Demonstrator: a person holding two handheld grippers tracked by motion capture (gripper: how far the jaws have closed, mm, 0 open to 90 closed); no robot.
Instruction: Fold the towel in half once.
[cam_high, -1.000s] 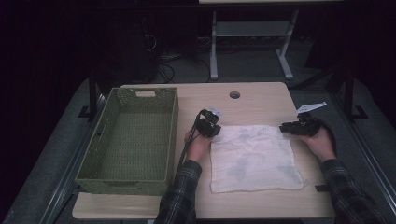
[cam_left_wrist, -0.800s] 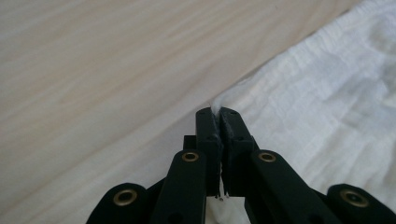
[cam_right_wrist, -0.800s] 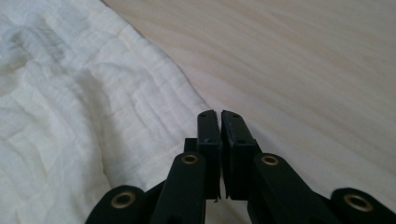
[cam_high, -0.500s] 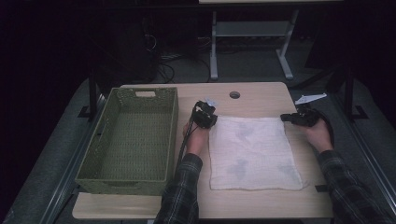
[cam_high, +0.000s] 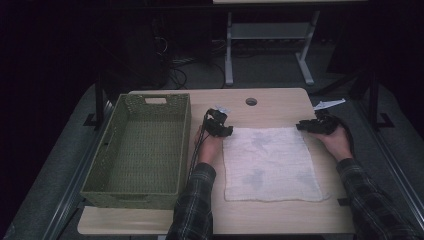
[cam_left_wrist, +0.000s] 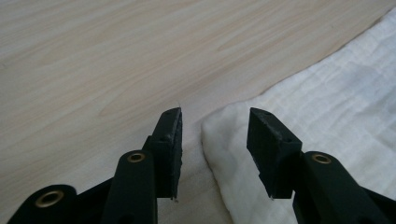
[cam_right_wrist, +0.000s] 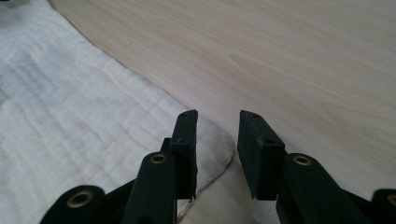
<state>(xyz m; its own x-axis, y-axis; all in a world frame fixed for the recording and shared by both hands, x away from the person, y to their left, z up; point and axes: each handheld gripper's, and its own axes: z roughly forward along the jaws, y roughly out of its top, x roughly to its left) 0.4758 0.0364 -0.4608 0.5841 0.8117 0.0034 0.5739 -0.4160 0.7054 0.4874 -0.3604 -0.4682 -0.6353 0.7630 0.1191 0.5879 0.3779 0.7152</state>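
Observation:
A white cloth (cam_high: 270, 160) lies spread flat on the wooden table (cam_high: 280, 102). My left gripper (cam_high: 220, 126) is at the cloth's far left corner and my right gripper (cam_high: 311, 125) at its far right corner. In the left gripper view the jaws of the left gripper (cam_left_wrist: 215, 116) have just been opening; the cloth (cam_left_wrist: 327, 107) corner lies in the gap, untouched by the pads. In the right gripper view the right gripper (cam_right_wrist: 217, 116) has also just been opening; the cloth (cam_right_wrist: 70, 102) corner rests under its left jaw, and nothing is pinched.
A green woven basket (cam_high: 182, 150) stands empty on the left part of the table, close to the left forearm. A round hole (cam_high: 251, 101) is in the tabletop near its far edge, and a white scrap (cam_high: 329, 104) lies at the far right corner.
Both hands moved a little toward the far edge, drawing the cloth flat. Both grippers then opened and let go of the cloth's far corners.

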